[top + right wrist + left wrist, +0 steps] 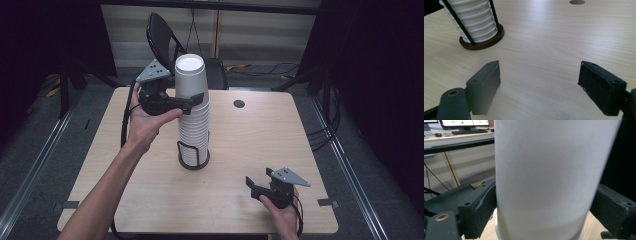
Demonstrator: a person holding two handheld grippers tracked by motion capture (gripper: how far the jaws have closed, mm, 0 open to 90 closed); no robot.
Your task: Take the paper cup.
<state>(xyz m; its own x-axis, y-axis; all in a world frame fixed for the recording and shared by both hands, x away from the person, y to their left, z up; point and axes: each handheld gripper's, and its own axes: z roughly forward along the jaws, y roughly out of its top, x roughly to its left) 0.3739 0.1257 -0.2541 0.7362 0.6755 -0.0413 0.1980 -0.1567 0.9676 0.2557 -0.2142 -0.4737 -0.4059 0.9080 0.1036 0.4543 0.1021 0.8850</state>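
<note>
Left gripper (192, 100) clamps the top cup (190, 75) of the cup stack (194, 130).
The stack stands mid-table in a dark holder (193, 161); the cup sits between both jaws, pinched. The right gripper (256, 187), jaws spread, rests on the table (250, 135), near right.

Fig.: Left gripper (196, 100) & right gripper (256, 186), both matt black w/ blocky jaws; each carries a grey three-cornered plate w/ small holes on top. Black cable trails from each body. Brass-coloured ring & screw holes near jaw bases. Forearms bare, no sleeves.
</note>
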